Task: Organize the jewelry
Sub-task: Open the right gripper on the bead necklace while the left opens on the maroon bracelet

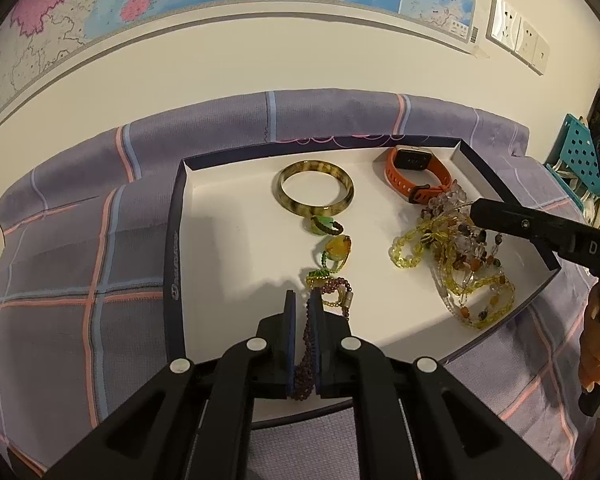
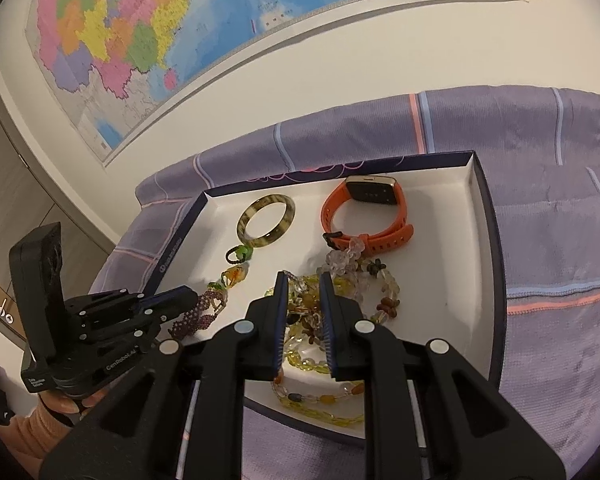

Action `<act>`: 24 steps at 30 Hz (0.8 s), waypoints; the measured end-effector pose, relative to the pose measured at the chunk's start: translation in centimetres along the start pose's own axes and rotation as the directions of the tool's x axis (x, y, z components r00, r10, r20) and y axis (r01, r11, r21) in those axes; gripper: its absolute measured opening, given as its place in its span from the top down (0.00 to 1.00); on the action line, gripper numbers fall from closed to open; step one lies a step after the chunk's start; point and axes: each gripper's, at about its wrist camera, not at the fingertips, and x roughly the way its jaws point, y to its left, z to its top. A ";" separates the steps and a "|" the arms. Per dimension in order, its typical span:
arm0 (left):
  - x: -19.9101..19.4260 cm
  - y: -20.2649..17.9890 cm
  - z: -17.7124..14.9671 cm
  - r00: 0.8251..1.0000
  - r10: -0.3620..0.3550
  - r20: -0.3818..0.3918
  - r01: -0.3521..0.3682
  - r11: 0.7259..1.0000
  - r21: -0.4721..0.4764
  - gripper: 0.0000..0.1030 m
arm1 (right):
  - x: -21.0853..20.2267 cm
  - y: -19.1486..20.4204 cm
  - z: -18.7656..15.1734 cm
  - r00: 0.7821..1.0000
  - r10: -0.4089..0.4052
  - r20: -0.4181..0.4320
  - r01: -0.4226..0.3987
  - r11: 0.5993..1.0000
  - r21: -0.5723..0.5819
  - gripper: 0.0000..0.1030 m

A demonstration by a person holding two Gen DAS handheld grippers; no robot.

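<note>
Purple bracelet [image 1: 305, 356] clamped in left gripper [image 1: 305, 300], right gripper [image 2: 305, 280] pinching beads [image 2: 304, 312], one bangle [image 1: 315, 193], one watch [image 1: 418, 172]

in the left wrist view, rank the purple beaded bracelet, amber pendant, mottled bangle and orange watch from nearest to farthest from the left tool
1. Purple beaded bracelet: pinched between the pads of the left tool.
2. Amber oval pendant: just ahead, mid tray.
3. Mottled brown-yellow bangle: further back, centre.
4. Orange-strapped watch: back right corner.

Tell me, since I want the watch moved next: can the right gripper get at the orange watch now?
Probably not yet: the right gripper has its jaws among the tangled beaded necklaces, which lie between it and the orange watch.
</note>
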 end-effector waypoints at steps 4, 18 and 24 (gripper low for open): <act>0.1 0.0 -0.2 1.000 0.004 -0.002 -0.004 1.000 -0.003 0.92 | 0.1 0.0 -0.1 1.000 -0.004 -0.009 0.004 1.000 0.000 0.82; -2.7 0.4 -1.2 0.997 -0.010 0.080 0.013 0.999 -0.042 0.17 | -2.0 0.6 -1.4 0.998 -0.061 0.029 0.062 0.998 -0.019 0.24; -5.4 0.2 -2.9 0.988 -0.001 0.154 0.010 0.998 -0.058 0.07 | -4.8 2.7 -3.4 0.989 -0.115 0.096 0.124 0.988 -0.092 0.05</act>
